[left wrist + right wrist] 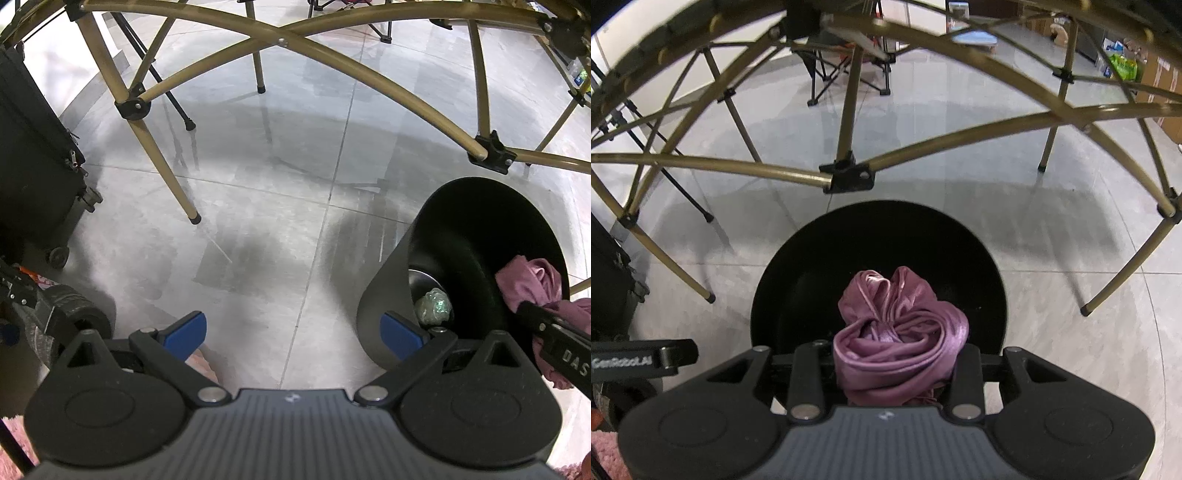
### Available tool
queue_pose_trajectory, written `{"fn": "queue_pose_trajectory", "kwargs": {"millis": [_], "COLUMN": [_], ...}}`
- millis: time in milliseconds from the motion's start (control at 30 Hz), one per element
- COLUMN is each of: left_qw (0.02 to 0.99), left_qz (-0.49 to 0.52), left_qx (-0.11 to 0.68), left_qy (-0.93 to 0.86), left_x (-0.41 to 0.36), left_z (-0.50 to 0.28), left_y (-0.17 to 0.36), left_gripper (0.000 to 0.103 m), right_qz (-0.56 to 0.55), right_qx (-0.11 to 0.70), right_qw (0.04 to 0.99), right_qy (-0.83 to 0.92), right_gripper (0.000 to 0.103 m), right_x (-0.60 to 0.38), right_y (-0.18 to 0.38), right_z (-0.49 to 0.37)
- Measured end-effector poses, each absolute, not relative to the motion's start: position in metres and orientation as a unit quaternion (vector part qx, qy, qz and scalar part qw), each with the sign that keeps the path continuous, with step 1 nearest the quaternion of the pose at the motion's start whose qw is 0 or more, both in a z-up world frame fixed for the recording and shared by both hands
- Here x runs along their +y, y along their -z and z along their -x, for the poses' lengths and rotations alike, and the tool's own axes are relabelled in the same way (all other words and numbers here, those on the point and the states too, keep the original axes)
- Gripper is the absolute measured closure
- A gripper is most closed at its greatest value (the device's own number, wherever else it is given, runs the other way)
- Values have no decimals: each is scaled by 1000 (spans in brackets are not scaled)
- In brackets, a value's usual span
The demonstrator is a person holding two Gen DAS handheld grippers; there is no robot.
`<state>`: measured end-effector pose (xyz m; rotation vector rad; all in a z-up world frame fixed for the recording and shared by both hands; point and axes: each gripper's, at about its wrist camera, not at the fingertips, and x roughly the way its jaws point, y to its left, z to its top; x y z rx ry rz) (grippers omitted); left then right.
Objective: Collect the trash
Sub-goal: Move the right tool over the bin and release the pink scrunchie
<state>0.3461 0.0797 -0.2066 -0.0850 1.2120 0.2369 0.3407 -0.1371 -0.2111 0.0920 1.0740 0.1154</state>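
— what sort of place is this?
— an indoor room used for storage, it seems: glossy grey floor tiles [258,206], a folding table frame [846,173], a camping chair [831,70], cardboard boxes [1161,85] and a black wheeled case [33,166].

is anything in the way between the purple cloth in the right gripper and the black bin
Nothing visible. The right gripper holds the purple cloth bunched right over the open mouth of the bin. Only a crumpled wad lies at the bottom, and the left gripper hangs open off to the side.
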Motion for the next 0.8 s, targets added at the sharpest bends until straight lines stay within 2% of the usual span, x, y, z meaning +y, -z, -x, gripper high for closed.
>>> {"fn": "queue_pose_trajectory", "kwargs": {"millis": [500, 800], "left_qw": [805, 804], "left_qz": [44, 41], "left_qx": [578, 579], "left_qy": [-129, -133], "left_x": [101, 100], "left_z": [-349, -349], "left_y": [219, 220], "left_gripper": [1, 1], "right_qz": [-33, -23], "right_qx": [551, 558], "right_qw": [832, 828], "right_qy": [-52, -55], "right_gripper": [68, 65], "right_x": [-110, -109], "right_y": [244, 248], "right_z": [-363, -364]}}
